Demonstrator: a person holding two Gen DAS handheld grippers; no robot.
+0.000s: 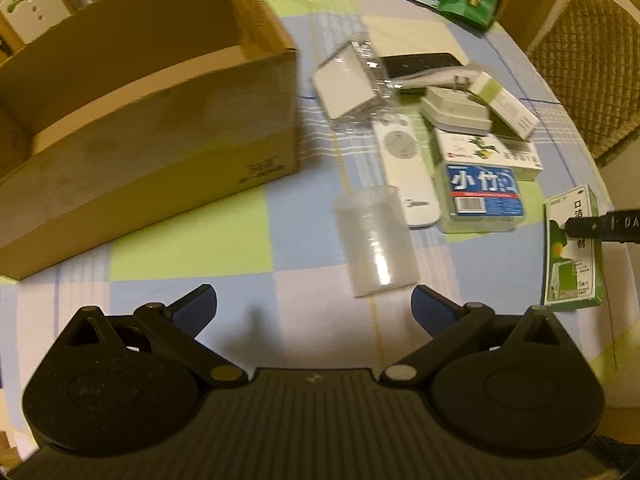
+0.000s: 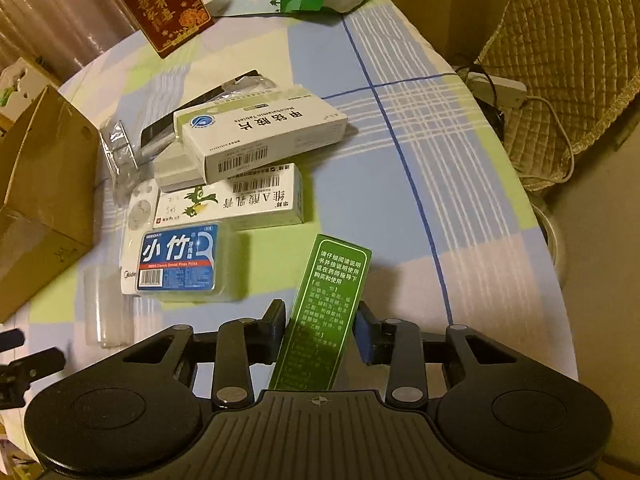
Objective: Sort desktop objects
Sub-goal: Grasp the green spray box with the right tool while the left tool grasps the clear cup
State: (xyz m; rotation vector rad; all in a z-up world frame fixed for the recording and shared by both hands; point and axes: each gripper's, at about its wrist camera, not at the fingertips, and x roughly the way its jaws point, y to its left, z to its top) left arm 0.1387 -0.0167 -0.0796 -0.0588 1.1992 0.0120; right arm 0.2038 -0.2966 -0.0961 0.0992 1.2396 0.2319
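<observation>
one green box [image 2: 320,312] is grasped in the right gripper [image 2: 320,330]; left gripper [image 1: 314,312] released near one clear cup [image 1: 374,240], one cardboard box [image 1: 148,128].

Warm, dim indoor light tints both views yellowish. Fisheye distortion bends the table [image 1: 304,272] edge and darkens the corners. In the left wrist view, motion blur smears the cardboard box [image 1: 160,128] and the clear cup [image 1: 376,240]. The right wrist view is sharper; soft shadows lie beside the white carton [image 2: 264,136].
</observation>
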